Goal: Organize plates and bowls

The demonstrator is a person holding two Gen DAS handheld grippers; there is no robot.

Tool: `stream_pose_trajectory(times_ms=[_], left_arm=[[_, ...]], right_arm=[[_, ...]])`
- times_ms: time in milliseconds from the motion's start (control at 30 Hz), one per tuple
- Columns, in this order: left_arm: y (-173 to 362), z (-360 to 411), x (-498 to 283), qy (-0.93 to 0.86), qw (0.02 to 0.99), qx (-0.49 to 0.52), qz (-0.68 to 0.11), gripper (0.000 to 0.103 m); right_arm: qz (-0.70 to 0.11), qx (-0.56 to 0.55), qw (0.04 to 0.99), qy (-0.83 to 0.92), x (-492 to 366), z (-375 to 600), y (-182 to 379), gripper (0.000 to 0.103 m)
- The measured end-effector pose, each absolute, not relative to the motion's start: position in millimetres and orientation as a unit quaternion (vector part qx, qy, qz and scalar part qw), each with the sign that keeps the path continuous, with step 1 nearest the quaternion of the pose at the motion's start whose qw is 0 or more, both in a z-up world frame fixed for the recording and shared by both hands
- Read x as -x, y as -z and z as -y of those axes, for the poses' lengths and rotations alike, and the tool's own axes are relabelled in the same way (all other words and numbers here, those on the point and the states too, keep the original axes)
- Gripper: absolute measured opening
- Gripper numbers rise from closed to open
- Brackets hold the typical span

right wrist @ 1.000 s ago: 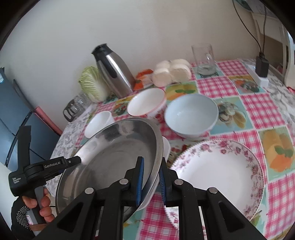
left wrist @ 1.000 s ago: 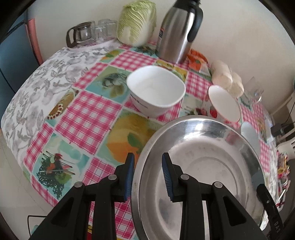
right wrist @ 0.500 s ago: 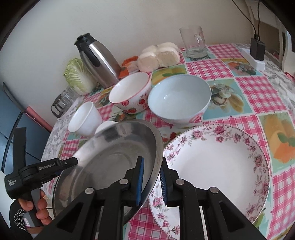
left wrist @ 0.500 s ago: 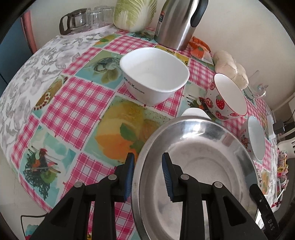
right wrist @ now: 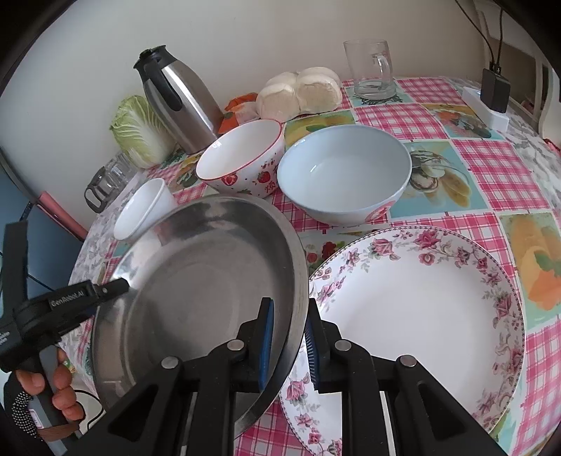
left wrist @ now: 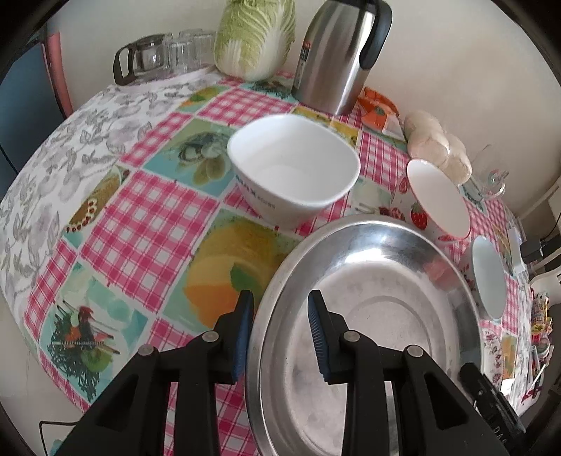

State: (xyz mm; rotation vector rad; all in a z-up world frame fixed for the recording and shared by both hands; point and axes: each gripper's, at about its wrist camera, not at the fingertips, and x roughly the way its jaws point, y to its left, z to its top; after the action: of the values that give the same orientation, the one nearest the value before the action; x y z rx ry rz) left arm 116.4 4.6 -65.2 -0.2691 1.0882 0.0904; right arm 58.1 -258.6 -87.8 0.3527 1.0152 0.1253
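Observation:
A large steel plate hangs tilted above the table, held by both grippers. My left gripper is shut on its left rim. On the opposite rim my right gripper is shut on the steel plate. That edge overlaps the left rim of a floral plate lying flat on the cloth. Behind stand a light blue bowl, a strawberry bowl and a white square bowl. What lies under the steel plate is hidden.
A steel thermos, a cabbage and a glass jug line the wall. White buns, a glass mug and a power strip sit at the back right. The table edge curves round on the left.
The steel plate has come down closer to the table, still gripped on both rims. Its right edge now covers the floral plate's left rim. A small white dish beside it is no longer visible.

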Motion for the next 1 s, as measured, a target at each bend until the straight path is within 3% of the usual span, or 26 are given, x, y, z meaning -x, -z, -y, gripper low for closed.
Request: stream_pose_trajectory(times_ms=[467, 567, 767, 900, 1000], left_arm=[[74.0, -10.3, -124.5, -0.041, 0.844, 0.141, -0.515, 0.032], [74.1, -8.6, -125.3, -0.036, 0.843, 0.142, -0.518, 0.037], [74.6, -5.2, -126.4, -0.029, 0.839, 0.136, -0.526, 0.044], [71.9, -0.3, -126.1, -0.023, 0.839, 0.123, -0.530, 0.059], [66.0, 3.7, -124.7, -0.020, 0.844, 0.108, -0.526, 0.072]], right_arm=[[-0.483, -0.157, 0.860, -0.052, -64.3, 250.8, 93.1, 0.020], [-0.484, -0.155, 0.860, -0.049, -65.2, 250.6, 94.1, 0.020], [-0.486, -0.151, 0.860, -0.043, -65.5, 250.6, 93.2, 0.042], [-0.481, -0.153, 0.863, -0.033, -65.0, 254.2, 87.2, 0.061], [-0.472, -0.154, 0.867, -0.036, -63.2, 255.8, 80.0, 0.069]])
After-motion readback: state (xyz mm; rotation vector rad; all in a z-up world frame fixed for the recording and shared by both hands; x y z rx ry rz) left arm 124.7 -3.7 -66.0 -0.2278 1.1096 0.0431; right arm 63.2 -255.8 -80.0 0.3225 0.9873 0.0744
